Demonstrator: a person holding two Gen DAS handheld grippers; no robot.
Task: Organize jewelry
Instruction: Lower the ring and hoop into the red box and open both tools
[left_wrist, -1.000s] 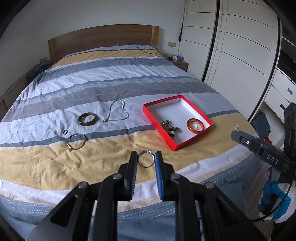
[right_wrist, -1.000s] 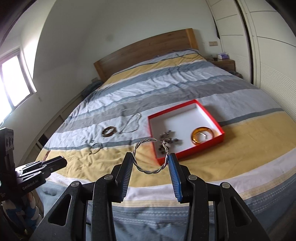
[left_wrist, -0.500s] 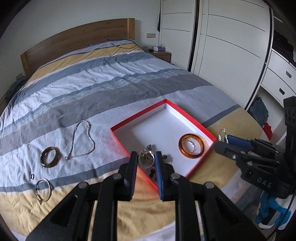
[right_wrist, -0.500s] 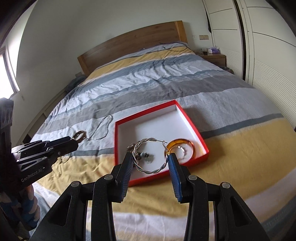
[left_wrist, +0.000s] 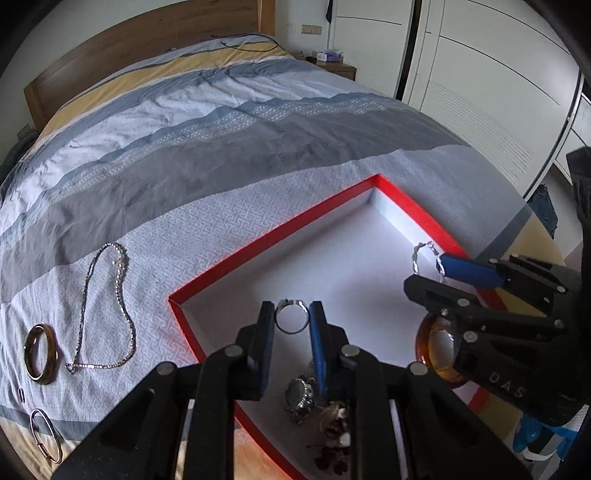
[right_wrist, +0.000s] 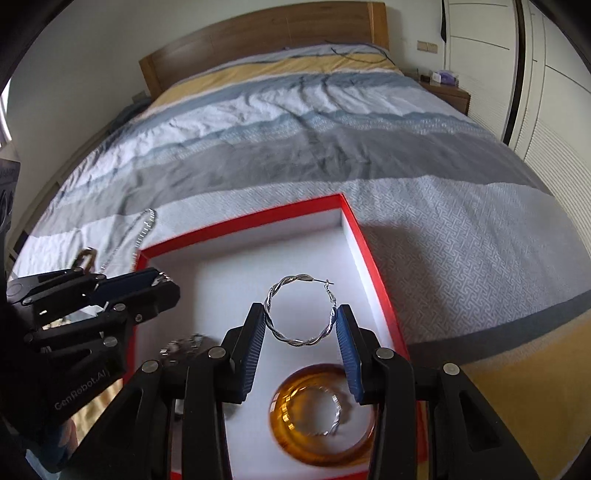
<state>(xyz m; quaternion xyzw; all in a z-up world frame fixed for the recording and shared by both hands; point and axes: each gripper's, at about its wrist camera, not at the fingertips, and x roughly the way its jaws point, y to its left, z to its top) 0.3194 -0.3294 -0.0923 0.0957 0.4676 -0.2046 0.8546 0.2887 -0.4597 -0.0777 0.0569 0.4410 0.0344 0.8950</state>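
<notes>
My left gripper (left_wrist: 291, 317) is shut on a small silver ring (left_wrist: 291, 320) and holds it over the near part of the red box (left_wrist: 273, 236). My right gripper (right_wrist: 300, 325) is shut on a twisted silver hoop earring (right_wrist: 301, 316) above the box's white floor (right_wrist: 258, 273). It also shows in the left wrist view (left_wrist: 428, 266). An amber bangle (right_wrist: 321, 417) with a silver piece inside it lies in the box, beside a watch (left_wrist: 301, 397) and small dark pieces (left_wrist: 332, 432).
On the striped bedspread left of the box lie a silver chain necklace (left_wrist: 110, 310), a brown bangle (left_wrist: 40, 354) and a thin silver bangle (left_wrist: 46, 435). A wooden headboard (right_wrist: 266, 40), a nightstand (right_wrist: 447, 92) and white wardrobe doors (left_wrist: 480, 85) stand beyond.
Both grippers have moved forward and down over the red box, each still holding its piece. The box now fills much more of both views.
</notes>
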